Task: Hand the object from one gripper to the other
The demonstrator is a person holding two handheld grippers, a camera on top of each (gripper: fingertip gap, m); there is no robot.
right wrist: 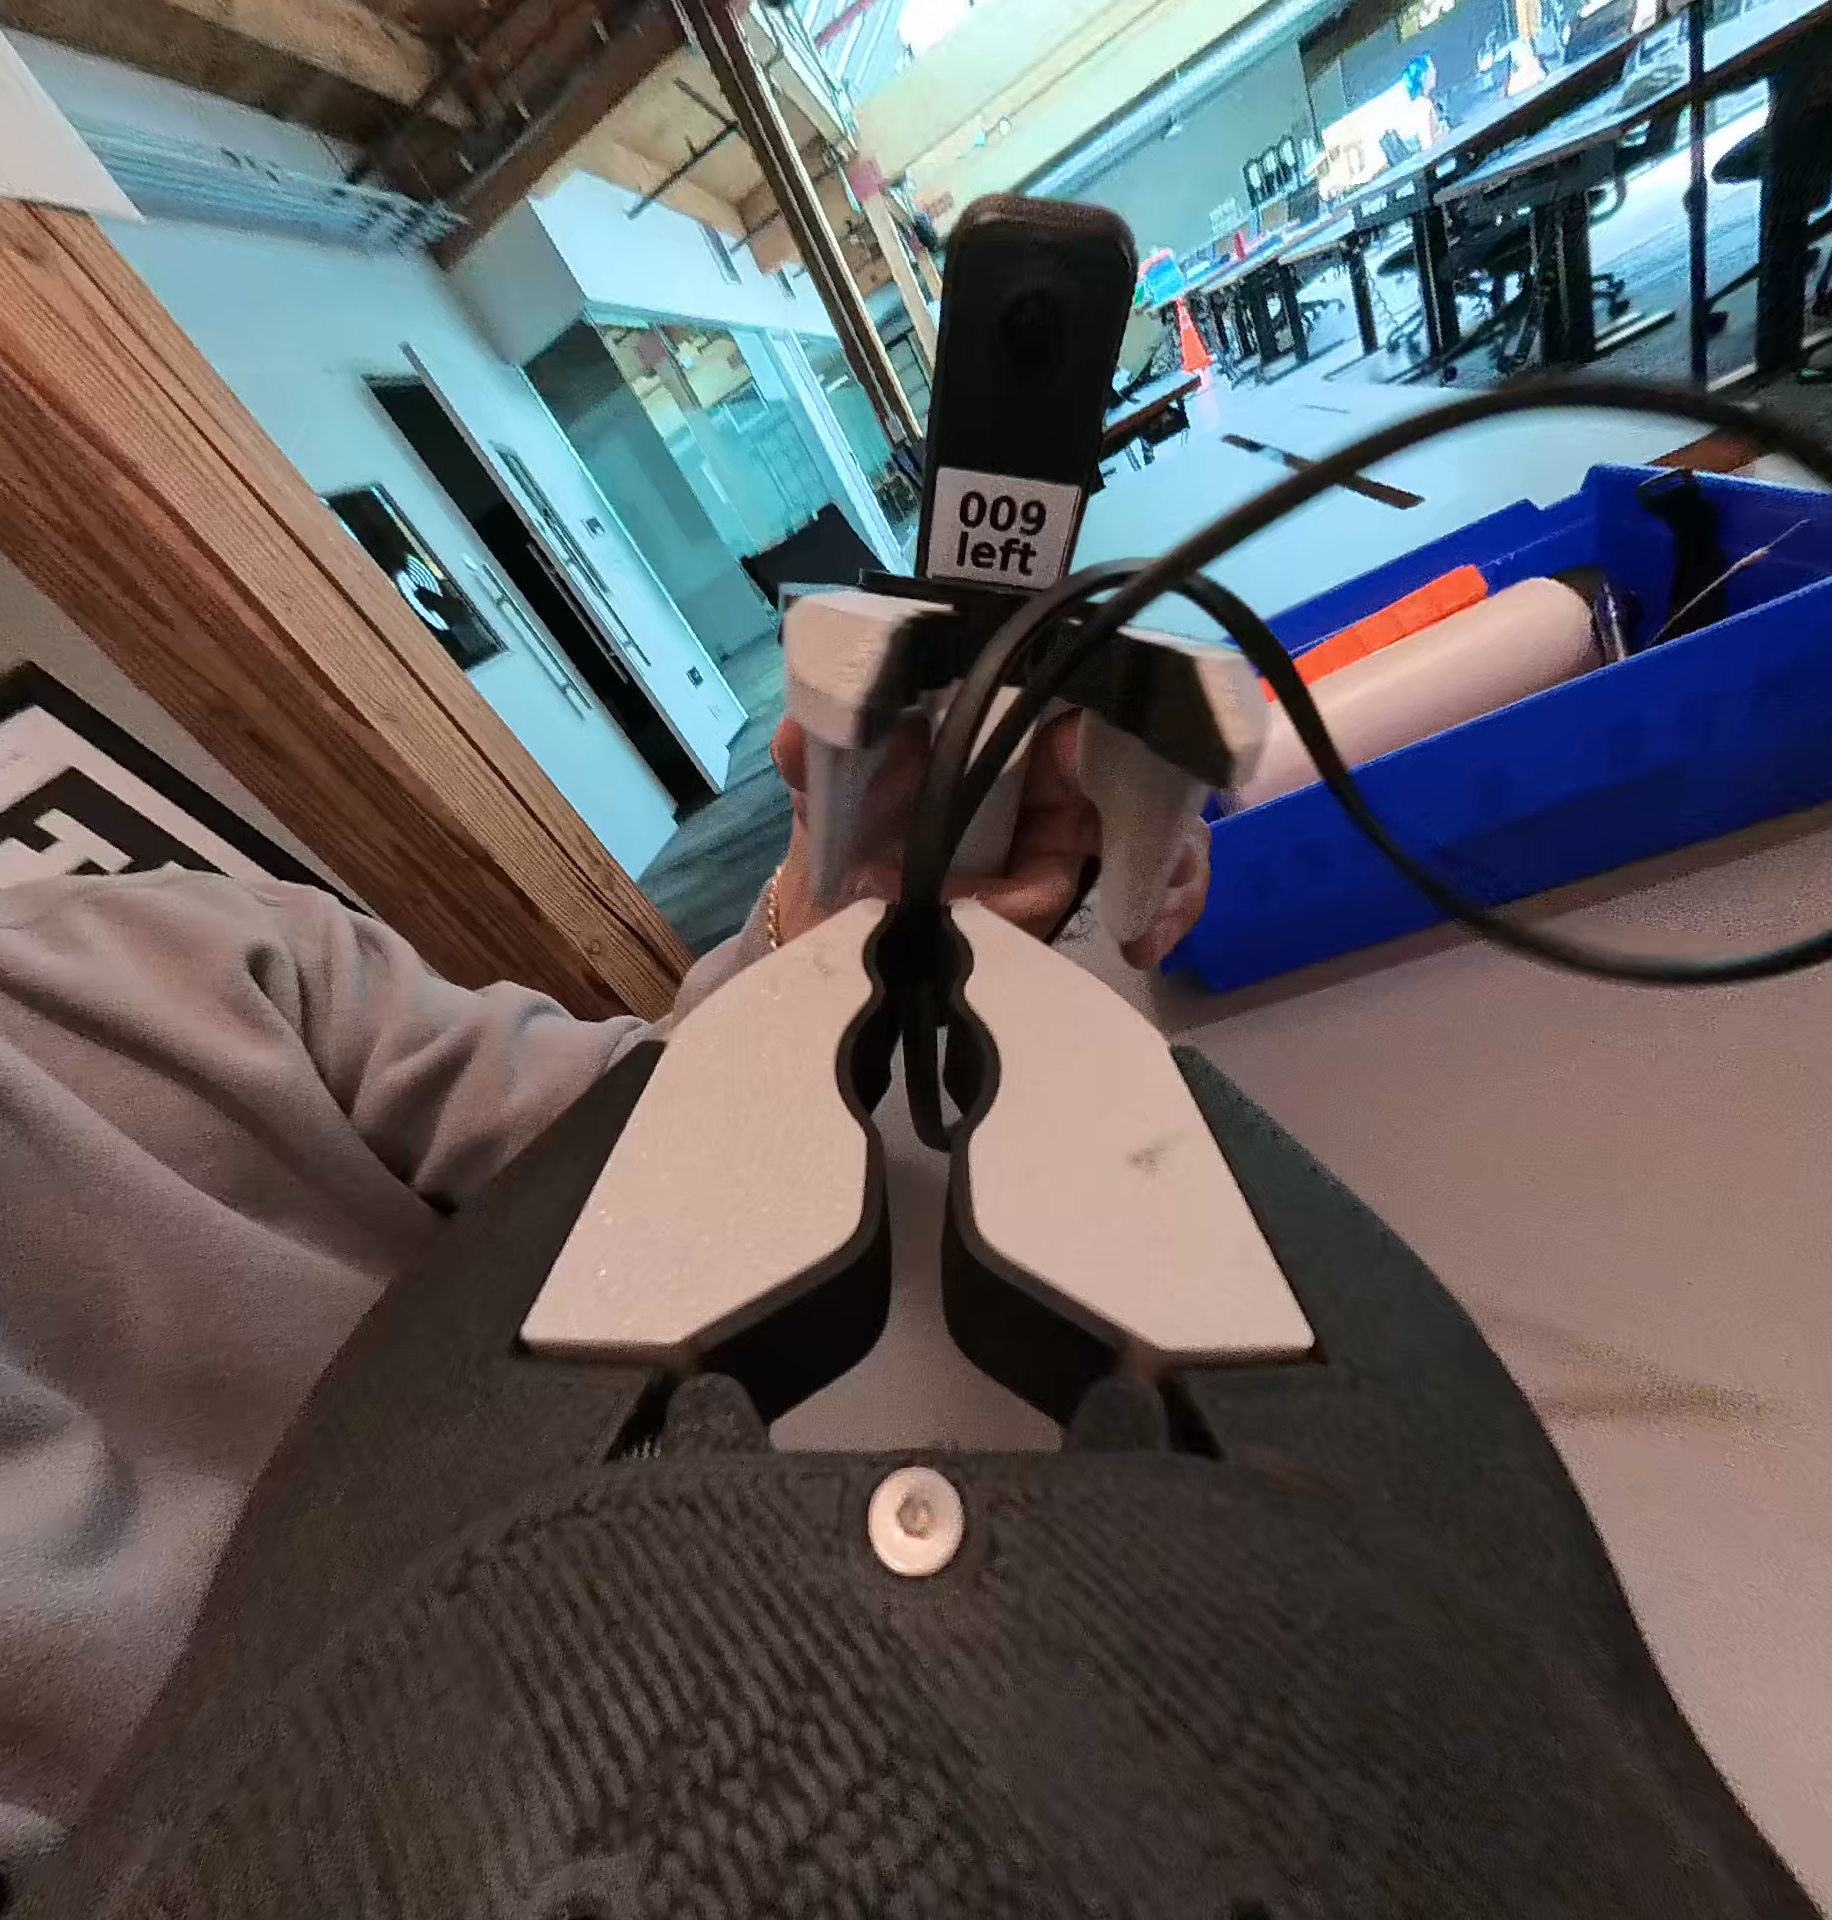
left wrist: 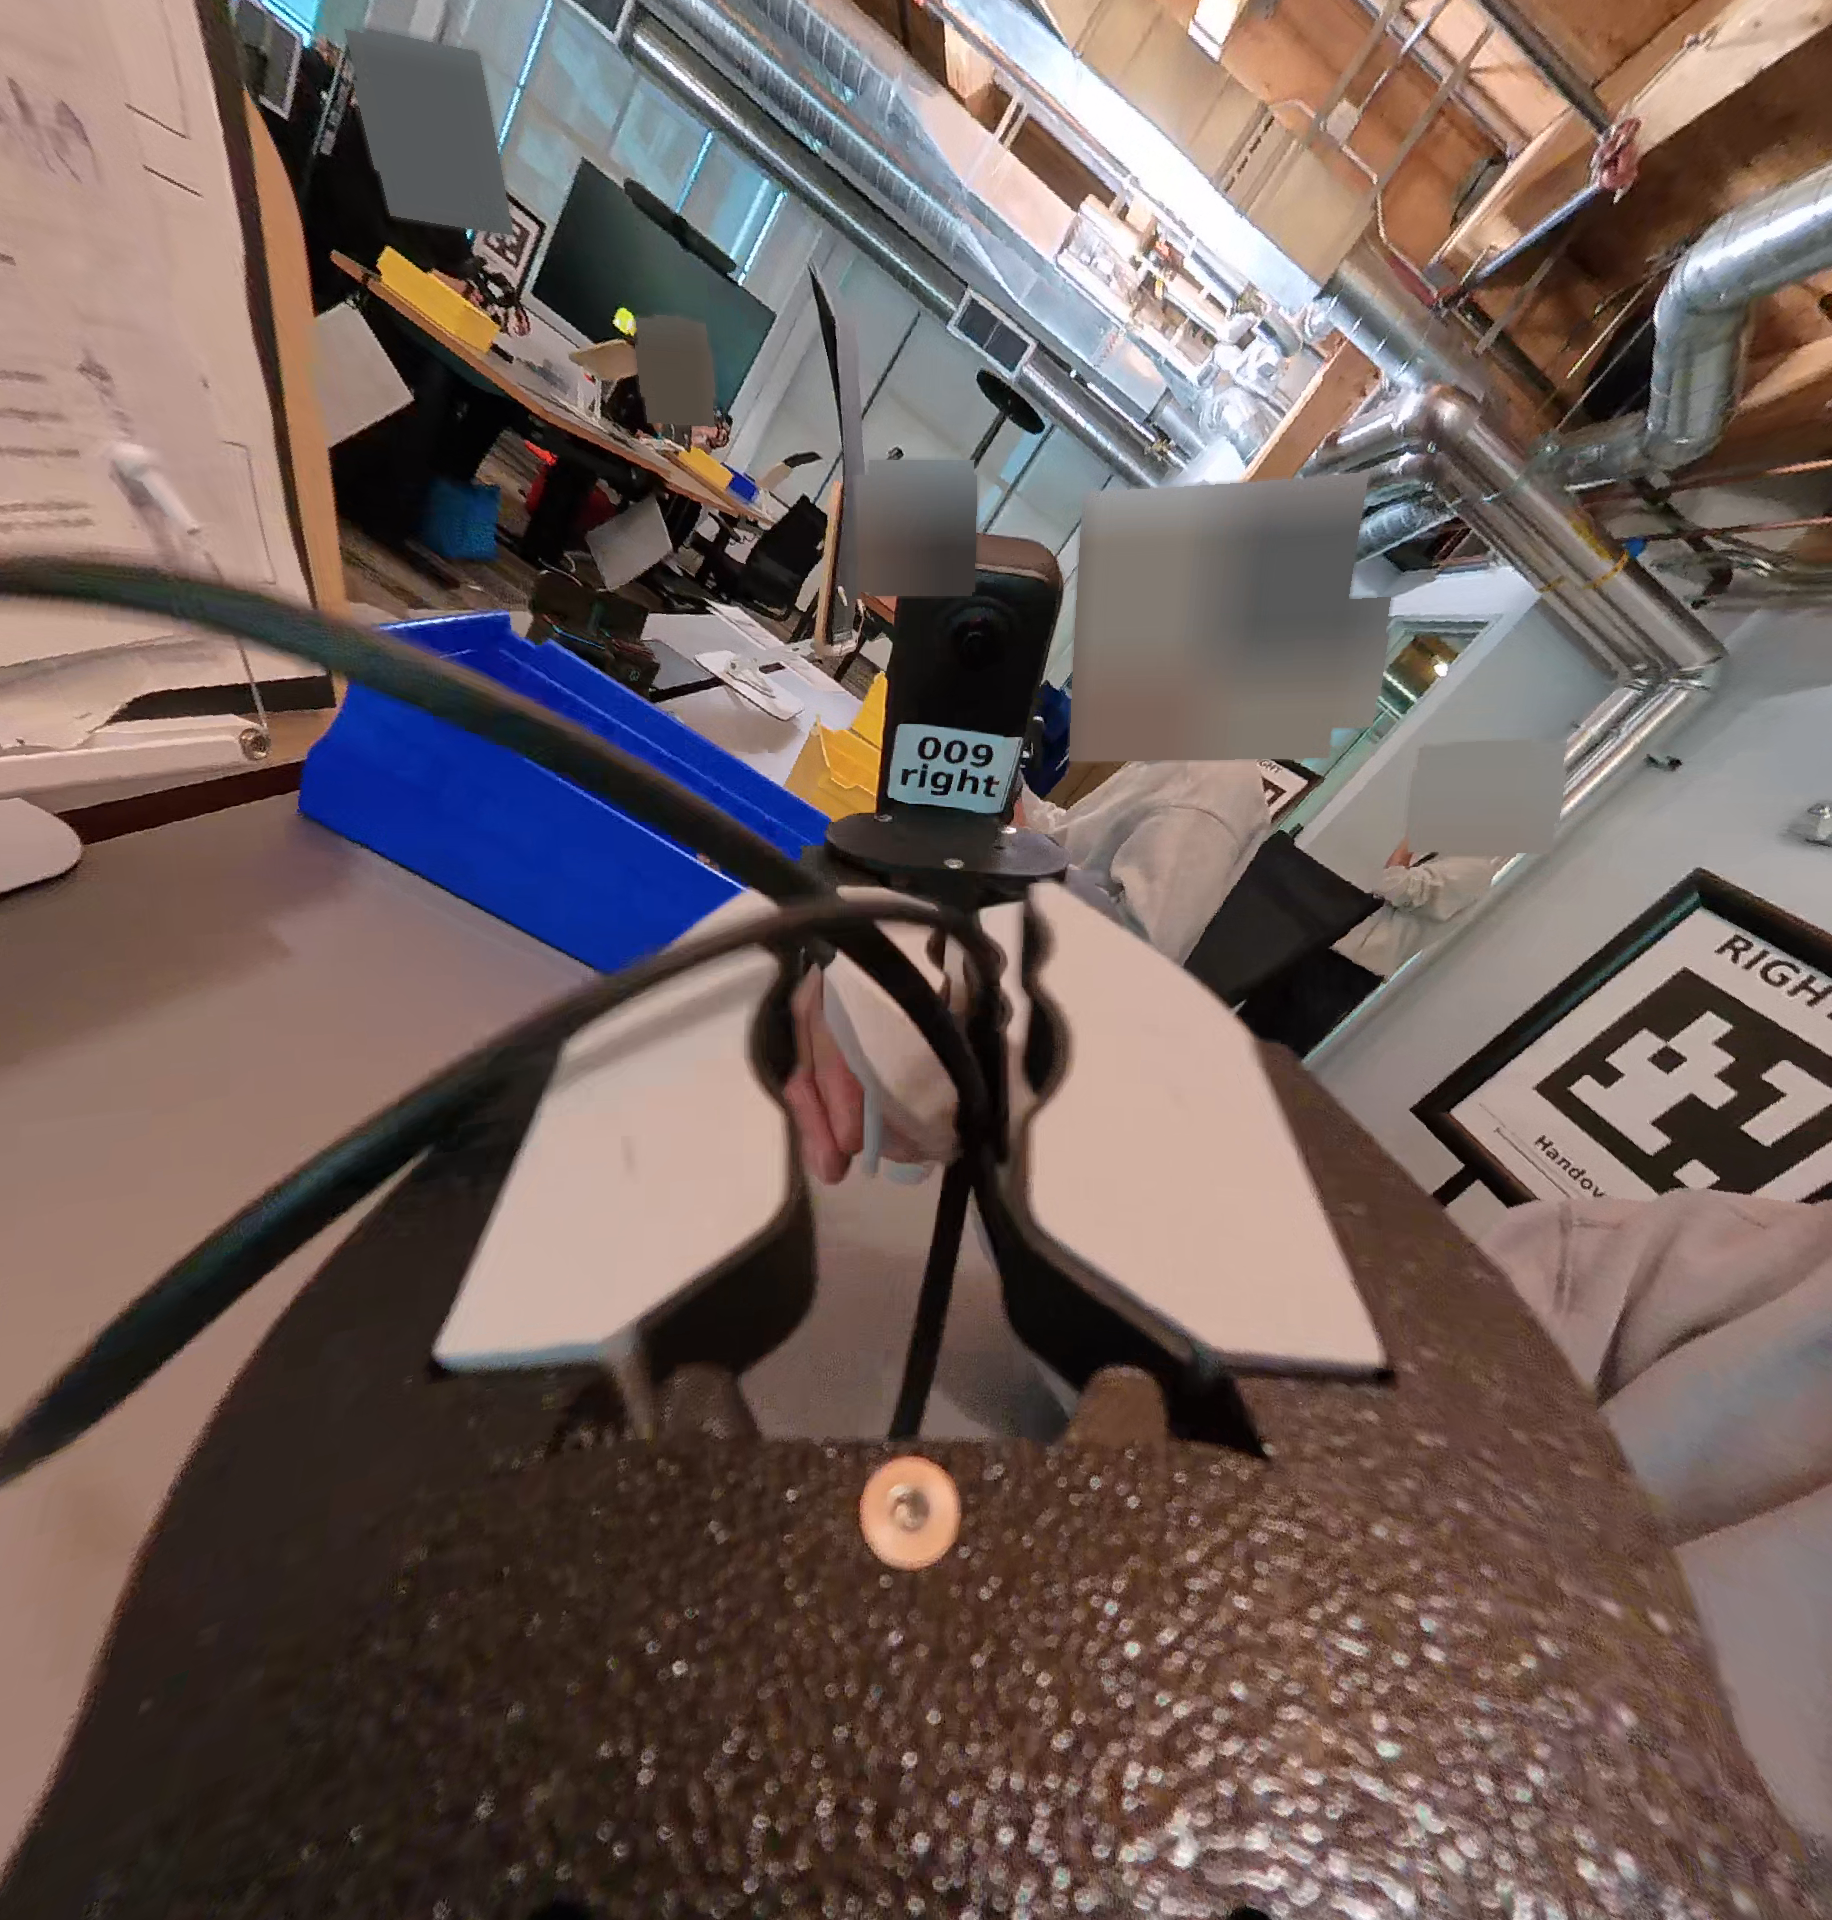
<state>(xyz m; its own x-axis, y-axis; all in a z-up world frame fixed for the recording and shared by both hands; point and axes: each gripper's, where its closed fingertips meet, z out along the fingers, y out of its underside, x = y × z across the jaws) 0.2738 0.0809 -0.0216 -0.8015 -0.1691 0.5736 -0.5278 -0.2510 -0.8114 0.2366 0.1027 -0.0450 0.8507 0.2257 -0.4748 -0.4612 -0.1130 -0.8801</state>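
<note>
A black cable (left wrist: 538,717) hangs in loops between the two grippers, which face each other over the grey table (right wrist: 1566,1195). My right gripper (right wrist: 917,920) is shut on a bunch of the cable (right wrist: 922,1039) near its fingertips. My left gripper (left wrist: 912,914) is open, and the cable strands run through the gap between its fingers. In the right wrist view the left gripper (right wrist: 995,790) shows straight ahead with its fingers spread wide around the cable. In the left wrist view the right gripper's camera post (left wrist: 959,665) stands just beyond my fingertips, and its fingers are hidden.
A blue bin (left wrist: 496,810) sits on the table behind the grippers; it (right wrist: 1514,831) holds a white roll (right wrist: 1431,675) and an orange item. A wooden post (right wrist: 268,582) and a framed black-and-white marker sign (left wrist: 1722,1060) stand to one side. Grey sleeves (right wrist: 216,1039) hold the grippers. The left gripper's tips are roughly 5 cm from the right gripper's.
</note>
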